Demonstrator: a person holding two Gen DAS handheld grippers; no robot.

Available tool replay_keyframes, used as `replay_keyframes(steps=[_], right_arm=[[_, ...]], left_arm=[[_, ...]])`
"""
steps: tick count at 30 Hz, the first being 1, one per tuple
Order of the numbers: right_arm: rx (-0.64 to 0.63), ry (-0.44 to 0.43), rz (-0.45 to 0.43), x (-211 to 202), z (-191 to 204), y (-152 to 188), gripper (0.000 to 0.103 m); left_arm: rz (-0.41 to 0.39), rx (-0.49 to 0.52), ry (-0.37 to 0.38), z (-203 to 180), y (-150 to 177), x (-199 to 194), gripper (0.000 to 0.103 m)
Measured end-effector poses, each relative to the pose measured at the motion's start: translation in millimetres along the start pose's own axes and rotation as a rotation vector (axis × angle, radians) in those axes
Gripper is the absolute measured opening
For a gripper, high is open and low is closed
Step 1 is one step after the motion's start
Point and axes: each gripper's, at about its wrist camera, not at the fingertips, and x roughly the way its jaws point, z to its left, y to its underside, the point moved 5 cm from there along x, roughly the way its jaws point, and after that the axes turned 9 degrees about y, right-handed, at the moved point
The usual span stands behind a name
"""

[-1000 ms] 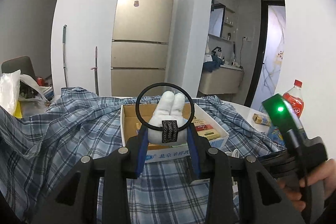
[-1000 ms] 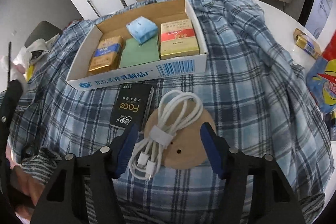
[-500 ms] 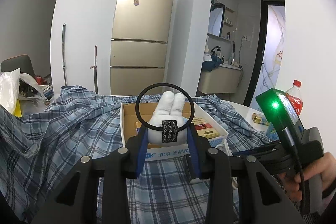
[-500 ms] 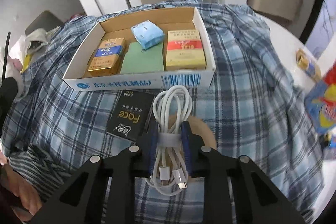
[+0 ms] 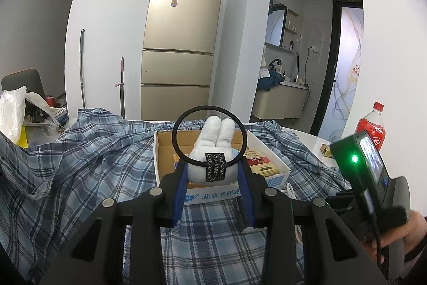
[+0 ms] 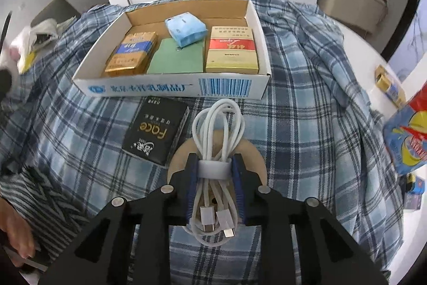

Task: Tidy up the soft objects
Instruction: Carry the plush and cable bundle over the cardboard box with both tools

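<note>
My left gripper point(image 5: 212, 172) is shut on a small white plush rabbit point(image 5: 213, 148) with a black hair-tie ring, held up in front of the cardboard box point(image 5: 221, 195). In the right wrist view my right gripper point(image 6: 214, 170) is shut on a coiled white USB cable point(image 6: 216, 140), its blue pads pressing the bundle at its white strap. The cable lies over a round wooden coaster point(image 6: 253, 159) on the blue plaid cloth point(image 6: 307, 124). The open box point(image 6: 170, 88) behind it holds two cigarette cartons, a green card and a light-blue tissue pack point(image 6: 186, 28).
A black "Face" packet point(image 6: 156, 132) lies left of the cable, just before the box. A cola bottle point(image 5: 372, 128) and a blue snack bag point(image 6: 408, 135) stand at the right on the white table. A person's hand point(image 5: 400, 237) holds the right gripper.
My right gripper's jaws closed from wide apart onto the cable bundle and the view tilted a little. The left gripper kept still with the rabbit.
</note>
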Motion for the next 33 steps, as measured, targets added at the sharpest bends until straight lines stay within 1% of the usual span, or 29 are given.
replay_keyframes(steps=[2, 5, 9, 13, 22, 24, 25, 27, 30, 33], right_arm=[[-0.015, 0.011, -0.03, -2.0, 2.8, 1.7, 0.022], [0.063, -0.017, -0.075, -8.0, -7.7, 3.2, 0.021], [0.127, -0.077, -0.198, -27.7, -20.3, 0.3, 0.021], [0.138, -0.074, -0.31, -45.9, -23.2, -2.8, 0.021], [0.13, -0.076, -0.425, -67.1, -18.0, -2.7, 0.021], [0.125, -0.069, -0.448, -72.7, -17.2, -2.3, 0.021], [0.123, -0.066, -0.458, -75.6, -18.0, -2.0, 0.021], [0.117, -0.067, -0.475, -84.1, -18.7, -3.3, 0.021], [0.089, -0.035, -0.523, -104.3, -21.5, -9.6, 0.021], [0.092, -0.05, -0.577, -129.9, -29.2, -21.1, 0.021]], left_arm=[[-0.001, 0.001, 0.0, 0.2, -0.1, 0.0, 0.037], [-0.001, -0.001, -0.002, 0.6, 0.0, 0.0, 0.037], [-0.001, -0.007, -0.006, 1.1, 0.1, -0.6, 0.037], [-0.007, -0.006, -0.009, 0.9, -0.1, -2.2, 0.037], [-0.022, 0.016, -0.018, -2.5, -4.7, -11.4, 0.037], [-0.046, 0.029, -0.049, -4.0, -11.1, -21.7, 0.037], [-0.057, 0.052, -0.067, -7.4, -18.2, -28.8, 0.037], [-0.067, 0.039, -0.068, -8.4, -29.6, -38.0, 0.037], [-0.068, 0.03, -0.071, -8.5, -44.9, -44.7, 0.037], [-0.115, 0.053, -0.104, -9.2, -65.9, -52.8, 0.037]])
